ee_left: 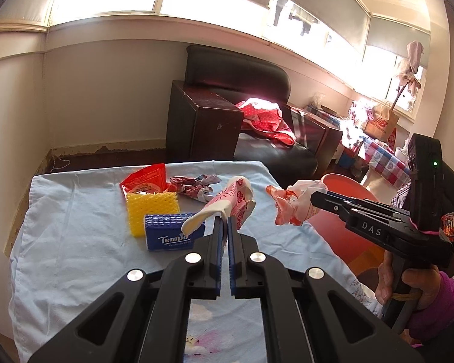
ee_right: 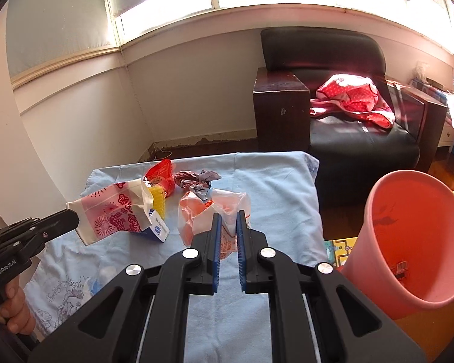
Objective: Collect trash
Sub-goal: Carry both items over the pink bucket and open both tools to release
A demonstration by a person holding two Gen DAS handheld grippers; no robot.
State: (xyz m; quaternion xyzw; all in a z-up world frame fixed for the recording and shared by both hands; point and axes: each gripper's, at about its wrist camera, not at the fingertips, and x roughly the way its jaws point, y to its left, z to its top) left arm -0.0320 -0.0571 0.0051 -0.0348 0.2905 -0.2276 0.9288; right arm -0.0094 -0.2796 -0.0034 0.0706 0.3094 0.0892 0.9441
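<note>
My left gripper point(ee_left: 226, 222) is shut on a pink and white patterned wrapper point(ee_left: 227, 202) and holds it above the table; the wrapper also shows in the right wrist view point(ee_right: 112, 211). My right gripper point(ee_right: 228, 216) is shut on a crumpled orange and clear plastic bag point(ee_right: 205, 211), lifted off the cloth; the bag also shows in the left wrist view point(ee_left: 290, 202). A red packet point(ee_left: 145, 178), a crumpled dark wrapper point(ee_left: 193, 186), a yellow mesh pad point(ee_left: 151, 208) and a blue Tempo tissue pack point(ee_left: 171, 234) lie on the table. A pink bin point(ee_right: 408, 242) stands right of the table.
The table is covered with a light blue cloth point(ee_left: 75, 211). A dark leather armchair point(ee_right: 348, 106) with red dotted clothing point(ee_right: 354, 96) stands behind it. Cluttered furniture with checked cloth point(ee_left: 378, 151) stands at the far right.
</note>
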